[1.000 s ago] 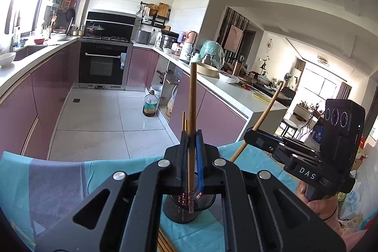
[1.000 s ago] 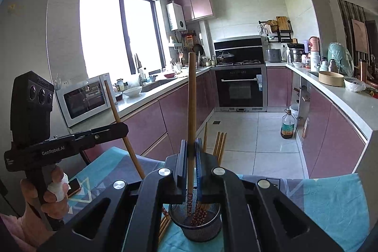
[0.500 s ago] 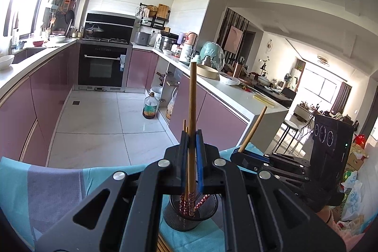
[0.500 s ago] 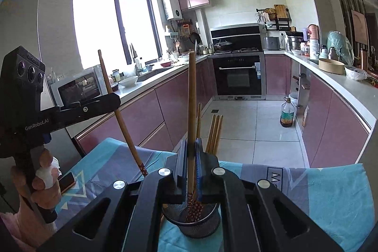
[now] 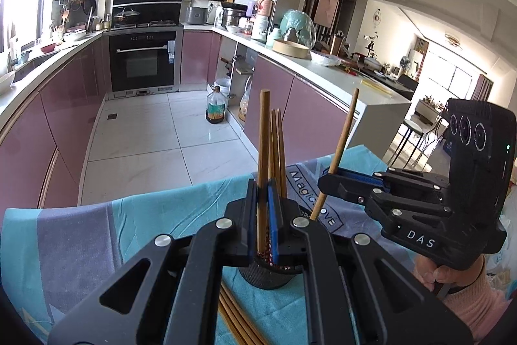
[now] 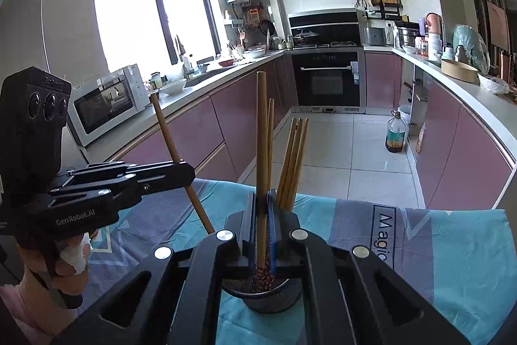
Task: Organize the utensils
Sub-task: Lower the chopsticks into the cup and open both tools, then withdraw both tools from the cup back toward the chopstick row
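We had both chopsticks over the mesh holder (image 6: 269, 296), which stood on the bench directly below and just ahead of each claw. The left claw (image 5: 263, 215) was clamped narrow on one upright chopstick (image 5: 264, 151), whose patterned lower end dipped inside the holder's rim. The right claw (image 6: 262, 225) gripped its own chopstick (image 6: 261, 134) the same way, its decorated tip also down in the holder. Whether either tip touched the bottom, we could not tell.

As we judged it, the job was partly done. Several chopsticks (image 6: 292, 160) already stood in the holder, leaning just beyond the right claw's fingers. The two we held were lowered in but not let go. More loose chopsticks (image 5: 239, 319) lay on the bench beneath the left claw, beside the holder's base, and those were left to gather.

The chopsticks were slim, straight brown wood or bamboo, square at the top, with a red-and-pale pattern at the eating end. The holder was a dark round cup of fine mesh, upright.

Outward from there, a turquoise and grey cloth (image 6: 452, 248) covered the bench. Beyond its far edge lay the tiled kitchen floor (image 5: 145, 134), mauve cabinets and a built-in oven (image 6: 326, 80).
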A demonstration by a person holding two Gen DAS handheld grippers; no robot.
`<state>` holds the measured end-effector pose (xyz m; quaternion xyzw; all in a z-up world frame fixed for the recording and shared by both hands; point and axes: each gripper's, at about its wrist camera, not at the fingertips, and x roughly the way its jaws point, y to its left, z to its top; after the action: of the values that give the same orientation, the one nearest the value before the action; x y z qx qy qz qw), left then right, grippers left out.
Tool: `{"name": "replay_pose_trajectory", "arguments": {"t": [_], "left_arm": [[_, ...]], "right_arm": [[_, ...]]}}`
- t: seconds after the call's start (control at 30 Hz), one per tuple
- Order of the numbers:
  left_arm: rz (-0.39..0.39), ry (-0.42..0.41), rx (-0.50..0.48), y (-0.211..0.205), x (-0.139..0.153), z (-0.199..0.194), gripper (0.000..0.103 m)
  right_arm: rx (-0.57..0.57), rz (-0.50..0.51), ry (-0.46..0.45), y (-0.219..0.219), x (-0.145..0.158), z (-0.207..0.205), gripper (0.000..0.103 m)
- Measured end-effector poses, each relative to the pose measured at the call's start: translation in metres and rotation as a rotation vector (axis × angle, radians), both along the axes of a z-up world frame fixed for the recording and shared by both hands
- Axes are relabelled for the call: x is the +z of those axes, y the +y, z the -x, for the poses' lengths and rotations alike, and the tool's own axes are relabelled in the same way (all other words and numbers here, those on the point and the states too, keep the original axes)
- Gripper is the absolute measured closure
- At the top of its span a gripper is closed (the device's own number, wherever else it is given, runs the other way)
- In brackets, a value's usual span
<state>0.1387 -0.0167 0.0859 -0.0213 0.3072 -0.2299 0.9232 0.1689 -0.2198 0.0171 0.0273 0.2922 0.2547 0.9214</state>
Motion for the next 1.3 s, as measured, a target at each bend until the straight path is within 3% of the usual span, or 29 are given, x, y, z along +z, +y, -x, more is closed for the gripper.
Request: {"name": "replay_pose_trajectory", "arguments": {"t": [0.27,0.63,0.73,0.97,1.13,1.2,1.3], "left_arm": [[-0.033,0.062,-0.012,-0.008,-0.023,-0.018,0.095],[-0.028,0.081,0.002,-0.006,-0.039,-0.032,0.095],[-0.020,0.081,0.010,-0.003,-0.041,-0.031,0.095],[-0.008,0.062,0.046,0.014,-0.046,-0.018,0.073],[-0.021,0.032,0.068,0.033,-0.050,0.001,0.063],[-0.025,0.030,0.088,0.041,-0.054,0.008,0.062],[-0.038,0.046,0.104,0.052,-0.068,0.018,0.061]], "right_arm": [[-0.018,0.003,0.055,0.001,-0.013,-0.015,0.097],[-0.057,-0.009,0.075,-0.002,-0.018,-0.024,0.096],[-0.072,-0.014,0.071,-0.004,-0.018,-0.024,0.090],[-0.087,-0.015,0.055,-0.008,-0.017,-0.015,0.085],[-0.049,-0.021,0.002,-0.010,-0.004,0.010,0.081],[-0.012,-0.028,-0.026,-0.009,0.003,0.025,0.080],[0.069,-0.027,-0.051,-0.003,0.008,0.049,0.070]]}}
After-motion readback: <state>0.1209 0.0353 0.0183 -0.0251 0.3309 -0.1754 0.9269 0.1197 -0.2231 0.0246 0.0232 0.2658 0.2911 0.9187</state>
